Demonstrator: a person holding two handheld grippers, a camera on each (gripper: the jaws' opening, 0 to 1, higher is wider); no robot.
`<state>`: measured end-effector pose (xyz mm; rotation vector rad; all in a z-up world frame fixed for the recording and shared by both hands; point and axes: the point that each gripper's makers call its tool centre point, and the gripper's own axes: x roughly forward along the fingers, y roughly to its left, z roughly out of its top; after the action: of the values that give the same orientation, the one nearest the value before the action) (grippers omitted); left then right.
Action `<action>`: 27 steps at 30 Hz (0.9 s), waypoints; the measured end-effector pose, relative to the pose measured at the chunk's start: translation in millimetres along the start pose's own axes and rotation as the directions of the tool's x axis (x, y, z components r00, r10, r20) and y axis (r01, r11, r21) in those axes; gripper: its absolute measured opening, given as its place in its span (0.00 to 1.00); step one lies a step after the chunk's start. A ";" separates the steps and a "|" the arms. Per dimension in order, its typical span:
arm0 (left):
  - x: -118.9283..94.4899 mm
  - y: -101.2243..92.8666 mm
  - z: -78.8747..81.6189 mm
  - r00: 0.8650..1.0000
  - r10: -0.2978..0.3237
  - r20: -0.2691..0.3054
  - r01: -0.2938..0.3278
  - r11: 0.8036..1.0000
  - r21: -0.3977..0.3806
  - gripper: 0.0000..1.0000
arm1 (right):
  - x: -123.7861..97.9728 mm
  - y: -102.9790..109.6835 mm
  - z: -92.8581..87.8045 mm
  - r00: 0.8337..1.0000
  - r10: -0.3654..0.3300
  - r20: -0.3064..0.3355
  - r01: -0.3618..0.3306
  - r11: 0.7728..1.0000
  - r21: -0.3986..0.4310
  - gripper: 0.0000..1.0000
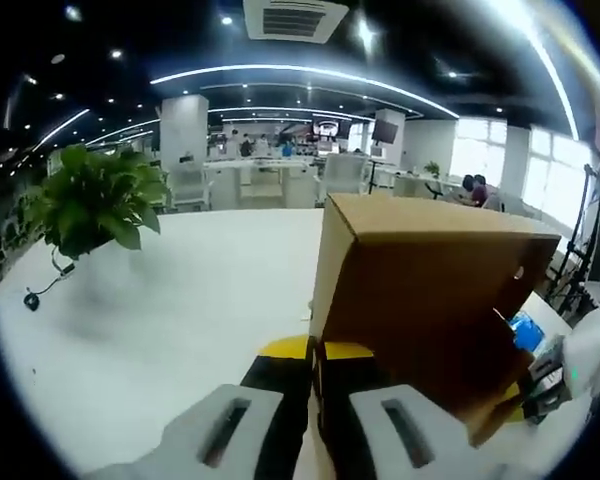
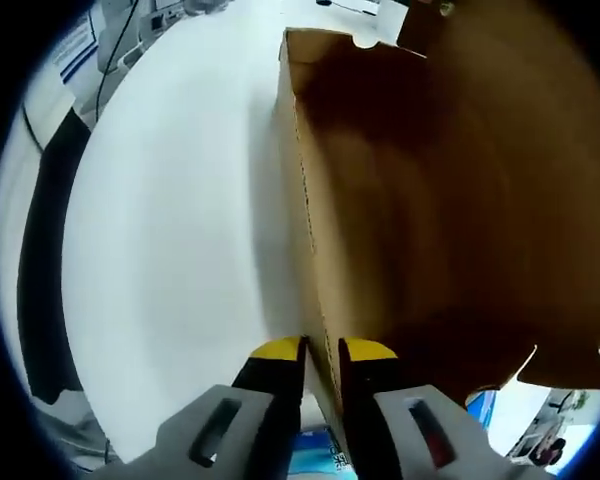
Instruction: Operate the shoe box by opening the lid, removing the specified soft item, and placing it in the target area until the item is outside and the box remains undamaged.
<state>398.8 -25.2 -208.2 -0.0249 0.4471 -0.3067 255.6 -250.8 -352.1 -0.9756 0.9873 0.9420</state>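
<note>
The shoe box [image 1: 420, 290] is plain brown cardboard with a matt, slightly fibrous surface and raw cut edges. The table [image 1: 160, 310] has a smooth white top with a soft sheen. Both the left gripper [image 1: 315, 385] and the right gripper [image 2: 322, 375] have grey matt plastic jaws with glossy yellow tips.

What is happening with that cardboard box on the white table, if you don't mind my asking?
A person is working a brown cardboard box with two handheld grippers. The left gripper has its jaws closed on a box panel edge, and the right gripper likewise pinches a thin cardboard wall between its jaws. The box sits on a white table, with a potted plant further back. No soft item is in sight.
</note>
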 end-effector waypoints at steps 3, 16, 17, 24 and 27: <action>-0.5 -0.6 -1.6 1.000 0.004 -0.001 -0.004 1.000 0.014 0.01 | -0.3 -0.3 0.4 1.000 -0.009 0.001 0.009 1.000 -0.005 0.13; 0.2 0.2 -0.8 1.000 0.010 0.003 -0.010 1.000 -0.026 0.01 | -30.7 -15.9 12.7 0.982 -0.154 0.105 0.144 0.985 0.097 0.24; -0.3 0.1 -1.3 1.000 0.008 0.004 -0.008 1.000 -0.024 0.01 | -32.7 -16.3 13.7 0.981 -0.161 0.111 0.150 0.983 0.106 0.24; -2.6 0.6 -5.5 1.000 -0.005 0.003 0.005 0.999 -0.033 0.01 | -63.3 -15.2 27.3 0.947 -0.246 0.206 0.196 0.952 0.235 0.29; -3.1 0.8 -5.9 1.000 -0.009 0.004 0.009 1.000 -0.007 0.01 | -81.4 -25.2 24.6 0.917 -0.331 0.221 0.237 0.901 0.362 0.29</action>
<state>393.9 -23.2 -212.3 -0.0342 0.4443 -0.3138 262.9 -249.2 -263.7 -0.6599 0.7076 0.6180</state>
